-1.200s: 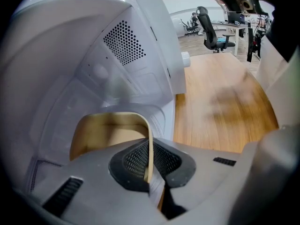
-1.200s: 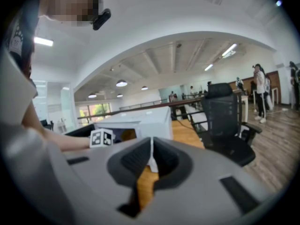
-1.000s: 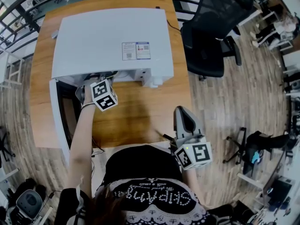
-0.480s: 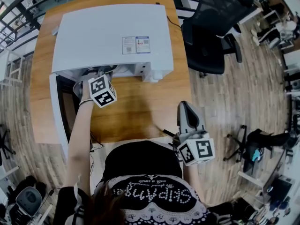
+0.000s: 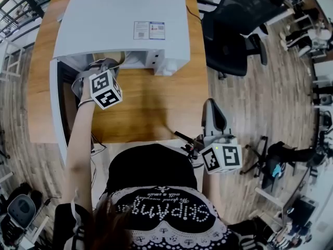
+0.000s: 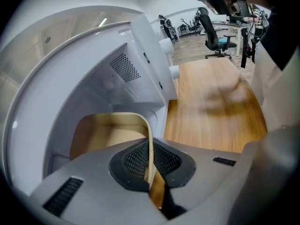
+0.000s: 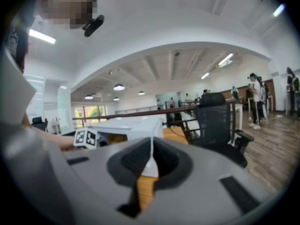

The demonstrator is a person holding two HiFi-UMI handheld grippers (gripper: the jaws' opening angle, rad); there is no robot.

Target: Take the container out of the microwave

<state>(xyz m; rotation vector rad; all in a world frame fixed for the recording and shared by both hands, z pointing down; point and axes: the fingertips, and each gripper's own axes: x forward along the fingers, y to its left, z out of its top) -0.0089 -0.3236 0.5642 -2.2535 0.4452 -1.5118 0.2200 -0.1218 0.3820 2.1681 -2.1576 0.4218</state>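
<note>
A white microwave (image 5: pixel 119 25) stands on the wooden table (image 5: pixel 151 108), its door (image 5: pixel 54 108) swung open to the left. My left gripper (image 5: pixel 101 69) reaches into the opening. In the left gripper view it (image 6: pixel 150 161) is shut on the thin rim of a tan container (image 6: pixel 108 130) that sits at the mouth of the cavity (image 6: pixel 122 69). A sliver of the container (image 5: pixel 115 60) shows in the head view. My right gripper (image 5: pixel 214 105) hovers by the table's near right corner, shut (image 7: pixel 151 161) with nothing in it.
A black office chair (image 5: pixel 234 14) stands right of the table. A small black object with cables (image 5: pixel 184 139) lies at the table's near edge. The person's body is close against that edge. Wooden floor surrounds the table.
My left gripper, still shut on the container's rim, has lifted a little and drifted left at the microwave's mouth. The right gripper has shifted slightly to the right.
</note>
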